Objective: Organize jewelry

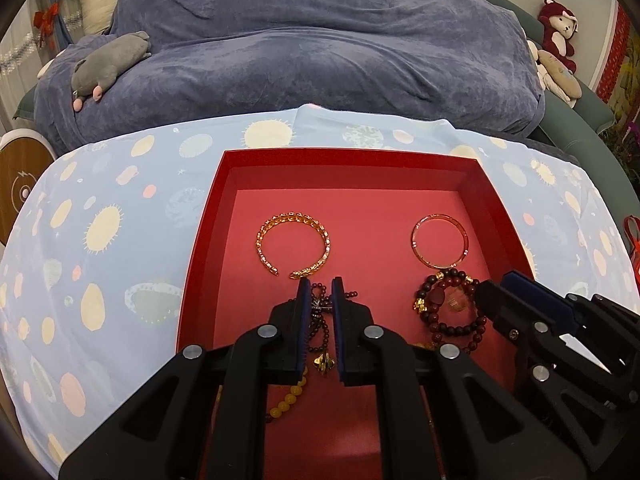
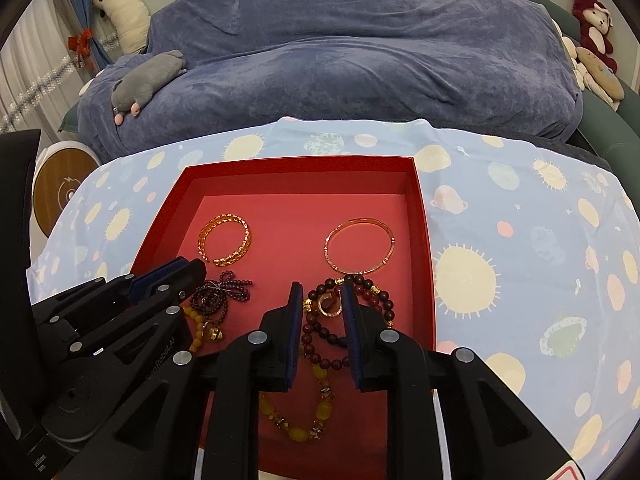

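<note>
Closest to my left lens, the left gripper (image 1: 319, 280) hangs with its jaws at a narrow gap, straddling the small dark bead strand (image 1: 320, 308) near the front of the red tray (image 1: 348, 158). From this view I cannot tell whether the pads actually press the strand or only bracket it. Beside it, the right gripper (image 2: 320, 286) shows a slightly wider gap around the dark red bead bracelet (image 2: 352, 320) and its gold charm; the pads do not seem to bite.

Further back in the tray, the gold cuff (image 1: 294, 246) and the thin gold bangle (image 1: 439, 241) lie apart and tidy. Yellow bead strands (image 2: 296, 416) lie at the front, partly under my fingers.

I judge the step in hand is settling or spreading these two beaded pieces. To do it well I keep both tips low, let each strand lie flat without overlapping the bangle, which touches the red beads, and lift straight up so nothing snags.
</note>
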Available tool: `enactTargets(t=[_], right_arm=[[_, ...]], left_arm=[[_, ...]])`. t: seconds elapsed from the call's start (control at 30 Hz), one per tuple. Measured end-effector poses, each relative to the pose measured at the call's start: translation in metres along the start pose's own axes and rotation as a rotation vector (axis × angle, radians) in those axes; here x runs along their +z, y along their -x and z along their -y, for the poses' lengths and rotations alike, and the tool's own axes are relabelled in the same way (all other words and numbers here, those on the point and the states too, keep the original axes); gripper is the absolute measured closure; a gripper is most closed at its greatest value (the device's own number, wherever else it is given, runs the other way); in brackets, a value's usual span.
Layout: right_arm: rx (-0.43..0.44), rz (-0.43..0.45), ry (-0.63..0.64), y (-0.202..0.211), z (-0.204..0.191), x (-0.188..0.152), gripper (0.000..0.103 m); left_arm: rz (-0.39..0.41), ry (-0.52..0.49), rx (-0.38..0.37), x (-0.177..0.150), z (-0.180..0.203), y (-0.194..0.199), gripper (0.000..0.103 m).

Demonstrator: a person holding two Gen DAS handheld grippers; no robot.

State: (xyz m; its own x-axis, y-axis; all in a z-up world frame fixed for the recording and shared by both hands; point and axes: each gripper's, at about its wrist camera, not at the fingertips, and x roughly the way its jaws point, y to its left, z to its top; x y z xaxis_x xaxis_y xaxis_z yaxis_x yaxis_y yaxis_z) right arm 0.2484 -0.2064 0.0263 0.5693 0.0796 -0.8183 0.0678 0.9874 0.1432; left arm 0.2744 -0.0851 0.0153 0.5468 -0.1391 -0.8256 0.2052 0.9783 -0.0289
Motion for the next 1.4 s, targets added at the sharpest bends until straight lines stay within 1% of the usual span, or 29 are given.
enactTargets(t=[0.07,0.1,0.13,0.2,0.27,0.4,0.43,0.47,0.5,0.57,0.63,0.67,0.8,0.87,0.97,1.13,1.23,1.4], right_arm=[[-0.008,0.002,-0.003,0.002,0.0,-0.001,0.074],[-0.012,0.004,-0.004,0.004,0.0,-0.002,0.072],[-0.014,0.005,-0.006,0.006,0.001,-0.003,0.069],[-0.012,0.011,-0.008,0.012,0.002,-0.005,0.067],[-0.021,0.014,-0.012,0.018,0.002,-0.008,0.066],[-0.032,0.024,-0.028,0.035,0.004,-0.017,0.064],[-0.038,0.026,-0.033,0.039,0.005,-0.02,0.061],[-0.045,0.027,-0.041,0.044,0.006,-0.023,0.058],[-0.051,0.026,-0.048,0.048,0.007,-0.027,0.057],[-0.05,0.033,-0.064,0.058,0.01,-0.034,0.051],[-0.055,0.04,-0.072,0.067,0.012,-0.043,0.046],[-0.056,0.042,-0.074,0.072,0.013,-0.047,0.044],[-0.066,0.045,-0.073,0.088,0.011,-0.064,0.04],[-0.072,0.048,-0.079,0.095,0.011,-0.071,0.037],[-0.08,0.059,-0.1,0.105,0.011,-0.081,0.031],[-0.093,0.058,-0.097,0.115,0.008,-0.095,0.028],[-0.096,0.056,-0.094,0.119,0.006,-0.102,0.027],[-0.096,0.048,-0.094,0.122,0.002,-0.112,0.026]], left_arm=[[-0.01,0.002,0.012,-0.001,0.0,-0.001,0.084],[-0.007,0.006,0.008,-0.002,-0.001,0.0,0.083],[-0.006,0.006,0.01,-0.003,-0.001,0.002,0.081],[0.0,0.004,0.012,-0.005,0.0,0.006,0.077],[0.004,0.006,0.02,-0.007,0.001,0.012,0.069],[0.004,0.001,0.009,-0.012,0.004,0.027,0.068],[0.009,0.001,0.008,-0.015,0.004,0.032,0.067],[0.013,0.002,0.011,-0.017,0.004,0.037,0.062],[0.015,0.003,0.016,-0.02,0.004,0.042,0.059],[0.024,0.011,0.025,-0.027,0.002,0.052,0.045],[0.028,0.02,0.025,-0.034,0.0,0.062,0.038],[0.03,0.021,0.021,-0.038,-0.001,0.066,0.037],[0.028,0.014,0.019,-0.054,-0.001,0.083,0.034],[0.026,0.027,0.022,-0.062,-0.003,0.09,0.027],[0.026,0.052,0.015,-0.073,-0.008,0.099,0.024],[0.015,0.064,0.018,-0.089,-0.011,0.109,0.022],[0.011,0.082,0.028,-0.097,-0.015,0.114,0.018],[0.003,0.093,0.034,-0.106,-0.019,0.118,0.017]])
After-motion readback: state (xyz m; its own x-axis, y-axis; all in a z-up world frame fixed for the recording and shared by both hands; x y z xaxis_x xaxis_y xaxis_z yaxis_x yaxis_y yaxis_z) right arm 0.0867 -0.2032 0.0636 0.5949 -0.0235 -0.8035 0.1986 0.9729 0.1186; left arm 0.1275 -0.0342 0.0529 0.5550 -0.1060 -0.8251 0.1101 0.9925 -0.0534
